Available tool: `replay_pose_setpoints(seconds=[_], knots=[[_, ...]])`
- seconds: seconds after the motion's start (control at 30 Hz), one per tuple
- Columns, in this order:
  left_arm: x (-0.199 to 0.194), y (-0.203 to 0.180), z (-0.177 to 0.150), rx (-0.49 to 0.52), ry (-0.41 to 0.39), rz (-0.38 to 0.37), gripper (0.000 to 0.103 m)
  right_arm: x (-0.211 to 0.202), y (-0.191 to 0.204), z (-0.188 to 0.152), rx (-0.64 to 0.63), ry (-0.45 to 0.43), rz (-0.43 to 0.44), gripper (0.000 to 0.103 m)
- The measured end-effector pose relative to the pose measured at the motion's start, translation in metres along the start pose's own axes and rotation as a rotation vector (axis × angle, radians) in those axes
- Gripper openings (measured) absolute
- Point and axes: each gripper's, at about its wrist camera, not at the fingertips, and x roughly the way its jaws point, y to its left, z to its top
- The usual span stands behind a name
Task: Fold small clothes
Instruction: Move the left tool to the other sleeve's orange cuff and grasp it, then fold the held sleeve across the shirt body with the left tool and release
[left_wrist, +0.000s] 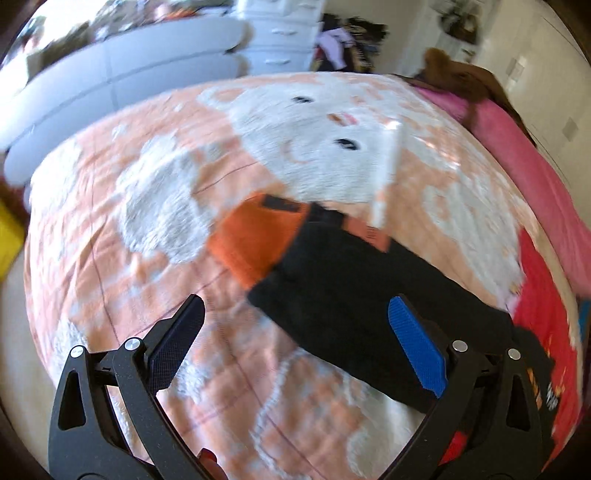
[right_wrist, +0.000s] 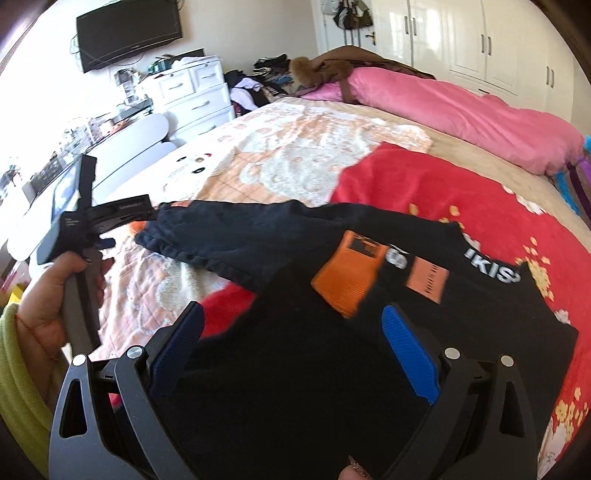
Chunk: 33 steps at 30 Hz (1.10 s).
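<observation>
The left gripper (left_wrist: 295, 317) hangs wide and empty over the blanket (left_wrist: 147, 184), just short of the black top's (right_wrist: 295, 350) orange-cuffed sleeve (left_wrist: 255, 236). The top lies spread on the bed under the equally wide, empty right gripper (right_wrist: 291, 325). By judgement, each should pinch a sleeve edge cleanly and fold inward; blur hides the hems, and the top's near edge is cut off.

Bright daylight from the left, motion blur, heavy fisheye edge warping.
</observation>
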Motion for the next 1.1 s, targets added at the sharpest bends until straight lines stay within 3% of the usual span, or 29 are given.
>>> replay_pose_setpoints(seconds=[0.2, 0.33, 0.5, 0.6, 0.77, 0.9, 1.1], knots=[[0.021, 0.031, 0.005, -0.182, 0.021, -0.028, 0.093, 0.007, 0.017, 0.001, -0.008, 0.013, 0.035, 0.096], [0.028, 0.033, 0.008, -0.219, 0.007, -0.021, 0.086, 0.007, 0.014, -0.002, 0.009, 0.019, 0.039, 0.096], [0.033, 0.027, 0.013, -0.211, -0.018, -0.053, 0.027, 0.006, 0.002, -0.003, 0.055, 0.015, 0.027, 0.096], [0.033, 0.024, 0.015, -0.208, -0.024, -0.106, 0.006, 0.003, -0.005, -0.007, 0.074, 0.015, 0.018, 0.096], [0.007, 0.005, 0.021, -0.141, -0.085, -0.22, 0.005, -0.007, -0.022, -0.012, 0.103, 0.012, 0.003, 0.096], [-0.028, -0.026, 0.019, -0.012, -0.163, -0.296, 0.005, -0.022, -0.047, -0.022, 0.129, 0.02, -0.026, 0.096], [-0.073, -0.076, -0.003, 0.154, -0.188, -0.431, 0.004, -0.054, -0.096, -0.039, 0.166, 0.024, -0.1, 0.096]])
